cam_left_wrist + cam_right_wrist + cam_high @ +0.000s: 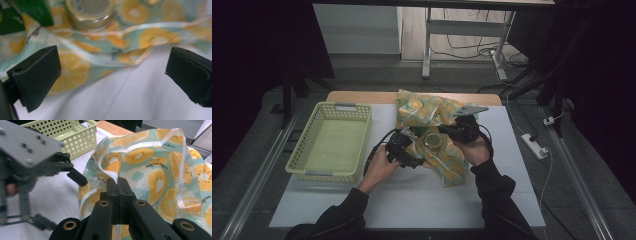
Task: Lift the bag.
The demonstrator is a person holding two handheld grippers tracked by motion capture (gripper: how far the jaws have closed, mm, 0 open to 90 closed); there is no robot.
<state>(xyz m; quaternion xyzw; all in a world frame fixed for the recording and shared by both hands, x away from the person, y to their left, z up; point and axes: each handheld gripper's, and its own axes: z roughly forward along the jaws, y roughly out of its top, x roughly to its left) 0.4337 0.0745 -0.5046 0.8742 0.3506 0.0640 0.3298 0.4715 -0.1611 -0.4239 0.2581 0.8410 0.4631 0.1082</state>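
Fabric of the citrus-print bag (150, 170) is pinched at its white-trimmed edge between the closed jaws of the right gripper (117, 181). Left gripper (112, 75) is held wide apart, nothing clamped, bag hem just ahead. Round tin (88, 11) is seen farther beyond it. Yellow basket (332, 142) is set aside, left.
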